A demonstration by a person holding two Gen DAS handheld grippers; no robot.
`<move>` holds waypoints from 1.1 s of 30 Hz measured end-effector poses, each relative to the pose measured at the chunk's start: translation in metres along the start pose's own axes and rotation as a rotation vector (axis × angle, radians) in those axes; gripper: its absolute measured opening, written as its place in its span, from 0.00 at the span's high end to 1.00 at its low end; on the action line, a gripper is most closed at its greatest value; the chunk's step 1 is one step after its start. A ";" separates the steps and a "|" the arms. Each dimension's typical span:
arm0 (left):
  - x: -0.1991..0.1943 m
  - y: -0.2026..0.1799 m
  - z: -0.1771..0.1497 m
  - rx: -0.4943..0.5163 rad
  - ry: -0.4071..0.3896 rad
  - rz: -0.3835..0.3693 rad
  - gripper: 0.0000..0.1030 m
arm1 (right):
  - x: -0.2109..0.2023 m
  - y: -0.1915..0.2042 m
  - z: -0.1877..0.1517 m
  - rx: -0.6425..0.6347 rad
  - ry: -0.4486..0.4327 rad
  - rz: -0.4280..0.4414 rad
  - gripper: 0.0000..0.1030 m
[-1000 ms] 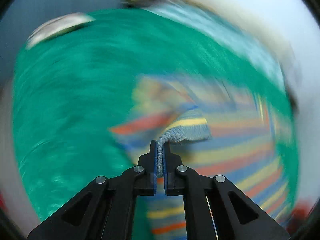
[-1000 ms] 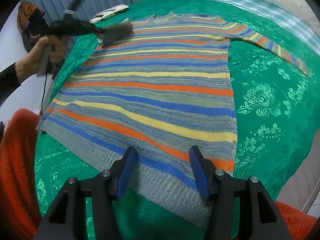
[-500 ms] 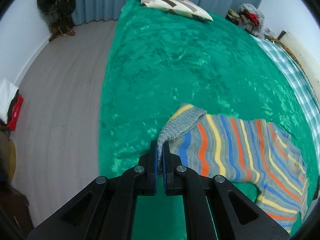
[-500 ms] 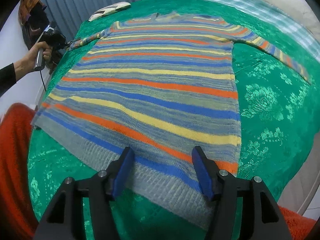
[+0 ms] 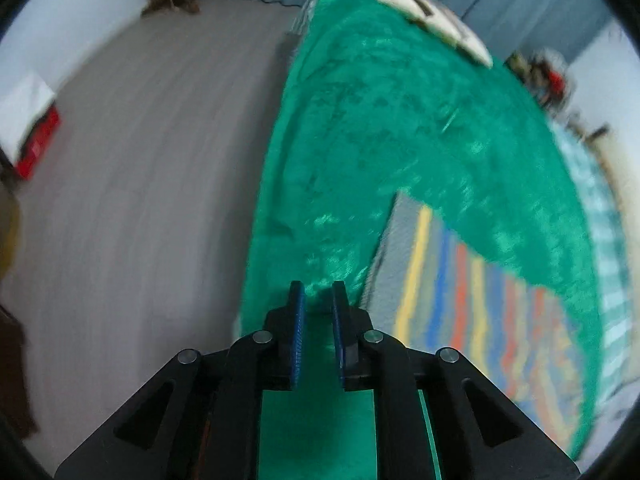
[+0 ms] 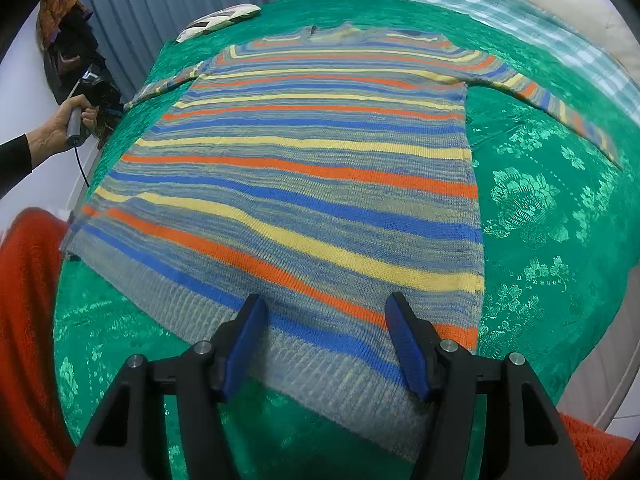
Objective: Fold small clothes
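A striped knit sweater (image 6: 320, 184) in grey, blue, yellow and orange lies flat on the green bedspread (image 6: 540, 220), both sleeves spread out. My right gripper (image 6: 325, 300) hovers open just above the ribbed hem, with nothing held. In the left wrist view my left gripper (image 5: 319, 286) is over the bedspread near the bed's edge. Its jaws are opening, a narrow gap with nothing between them. The sweater's left sleeve (image 5: 460, 280) lies flat just to its right. In the right wrist view a hand holds the left gripper (image 6: 92, 88) beside that sleeve's cuff (image 6: 160, 88).
A patterned pillow (image 5: 428, 12) lies at the far end of the bed, with a checkered cloth (image 6: 500, 12) along the far side. Grey floor (image 5: 140, 180) drops off left of the bed, and a red box (image 5: 38, 144) stands by the wall. Orange fabric (image 6: 24, 300) sits at the near corner.
My left gripper carried the sleeve cuff outward to the bed's left edge and let it go; the sleeve now lies flat. My right gripper has kept its place over the hem.
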State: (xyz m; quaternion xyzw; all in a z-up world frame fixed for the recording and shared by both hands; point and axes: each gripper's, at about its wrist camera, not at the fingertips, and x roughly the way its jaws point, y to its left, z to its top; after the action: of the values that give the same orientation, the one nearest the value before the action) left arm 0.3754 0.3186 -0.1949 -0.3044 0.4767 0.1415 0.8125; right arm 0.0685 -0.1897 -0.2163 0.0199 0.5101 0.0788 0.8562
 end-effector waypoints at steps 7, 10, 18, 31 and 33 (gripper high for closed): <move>-0.011 -0.061 -0.010 0.278 -0.068 -0.043 0.27 | 0.001 0.002 -0.001 -0.003 -0.001 -0.001 0.36; 0.023 -0.068 -0.017 0.347 -0.017 0.154 0.43 | 0.003 0.004 -0.001 -0.011 0.004 -0.011 0.35; -0.025 -0.017 -0.023 0.224 -0.098 0.226 0.33 | 0.005 0.007 0.000 -0.018 0.005 -0.013 0.31; -0.078 -0.182 -0.261 0.669 0.029 -0.239 0.05 | -0.004 0.004 -0.003 0.020 -0.029 -0.017 0.30; -0.051 -0.195 -0.283 0.695 0.060 -0.216 0.02 | -0.002 0.006 -0.003 0.015 -0.030 -0.021 0.28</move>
State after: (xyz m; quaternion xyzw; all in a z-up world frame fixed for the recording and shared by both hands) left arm 0.2558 -0.0076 -0.1829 -0.0626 0.4850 -0.1244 0.8633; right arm 0.0638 -0.1843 -0.2151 0.0219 0.4982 0.0657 0.8643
